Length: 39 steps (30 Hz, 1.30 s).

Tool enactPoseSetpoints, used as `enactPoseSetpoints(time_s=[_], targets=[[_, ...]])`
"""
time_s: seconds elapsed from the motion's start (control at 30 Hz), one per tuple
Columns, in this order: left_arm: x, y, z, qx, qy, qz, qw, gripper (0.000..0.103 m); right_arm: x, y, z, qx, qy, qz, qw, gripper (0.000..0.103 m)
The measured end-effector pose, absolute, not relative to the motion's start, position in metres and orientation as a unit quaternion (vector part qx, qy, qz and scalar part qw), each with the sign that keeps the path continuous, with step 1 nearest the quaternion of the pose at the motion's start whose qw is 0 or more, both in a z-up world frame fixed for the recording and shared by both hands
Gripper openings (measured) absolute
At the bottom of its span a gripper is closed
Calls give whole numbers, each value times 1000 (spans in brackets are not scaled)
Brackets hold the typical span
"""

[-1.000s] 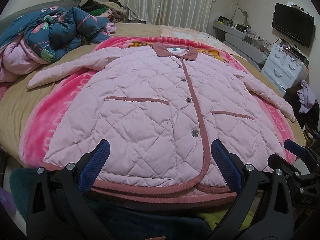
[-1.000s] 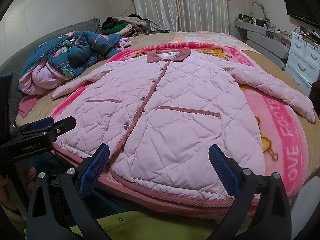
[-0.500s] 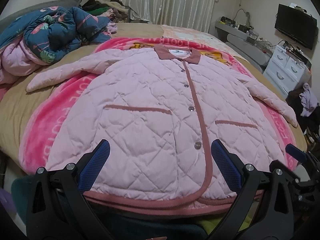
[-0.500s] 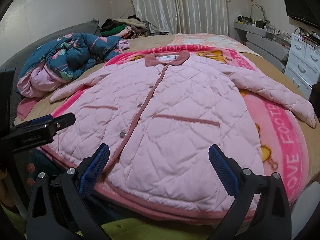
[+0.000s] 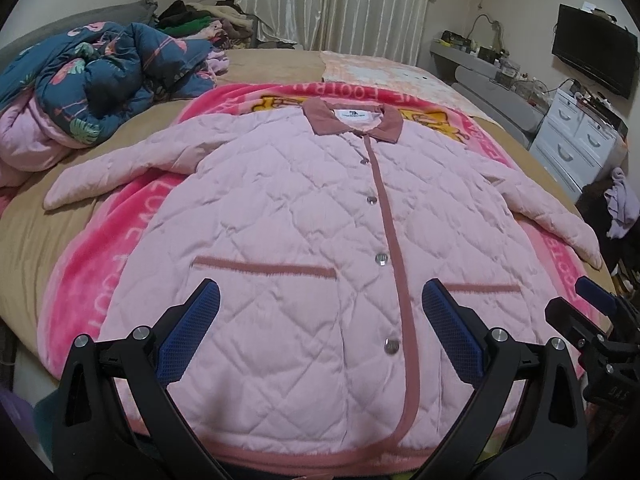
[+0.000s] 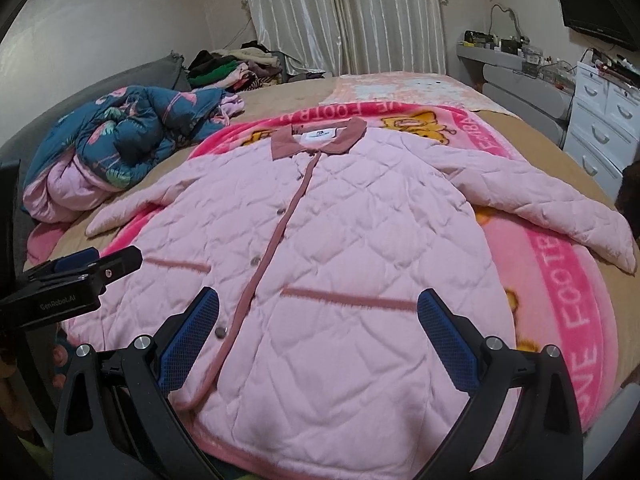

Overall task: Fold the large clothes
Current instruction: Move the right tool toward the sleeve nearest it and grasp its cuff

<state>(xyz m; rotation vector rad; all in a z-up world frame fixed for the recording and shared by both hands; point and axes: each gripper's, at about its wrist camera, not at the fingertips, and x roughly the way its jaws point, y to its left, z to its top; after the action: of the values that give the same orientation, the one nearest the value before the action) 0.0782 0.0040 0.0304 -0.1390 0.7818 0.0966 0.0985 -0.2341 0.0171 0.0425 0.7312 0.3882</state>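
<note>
Pink quilted button-front jacket [image 5: 304,248] with dusty-rose collar and trim lies flat, front up, on a bright pink lettered fleece blanket [image 5: 80,292] spread over the tan bed [image 5: 24,240]. Collar points to the far side of the bed; hem runs along the near edge. Both sleeves spread outward: one toward the crumpled bedding, the other toward the dresser side. Front placket closed, metal snaps visible down its length.

Left gripper [image 5: 320,332]: poised above the hem zone, level, aimed along the jacket toward the collar. Blue-padded fingers [image 5: 188,336] spread wide, nothing between them, no contact with cloth that I can see. The placket runs just inside its right-hand finger.

Right gripper [image 6: 318,334]: same attitude over the hem on the other front panel, fingers [image 6: 448,340] wide apart and empty. Left gripper's black body shows at the left margin of the right wrist view; the right gripper shows at the right margin of the left wrist view, so the two sit side by side.

Surroundings: dark blue floral duvet with pink lining [image 5: 92,92] heaped at the bed's left; pale pleated curtains [image 5: 332,4] behind; white drawer unit [image 5: 576,140] and black wall-mounted TV [image 5: 592,56] to the right.
</note>
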Motion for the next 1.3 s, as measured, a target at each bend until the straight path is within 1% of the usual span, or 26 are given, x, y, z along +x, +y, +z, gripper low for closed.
enactPoseSetpoints(time_s=[0.23, 0.57, 0.9, 1.3], targets=[[108, 5, 40, -74, 378, 53, 922, 94, 131, -235, 18, 19, 355, 184, 917, 99], [156, 6, 41, -81, 389, 49, 916, 94, 184, -250, 16, 36, 361, 162, 918, 99], [200, -4, 43, -79, 396, 37, 914, 94, 237, -285, 19, 65, 358, 122, 923, 99], [242, -28, 46, -82, 398, 16, 914, 94, 273, -339, 11, 92, 360, 55, 927, 99]])
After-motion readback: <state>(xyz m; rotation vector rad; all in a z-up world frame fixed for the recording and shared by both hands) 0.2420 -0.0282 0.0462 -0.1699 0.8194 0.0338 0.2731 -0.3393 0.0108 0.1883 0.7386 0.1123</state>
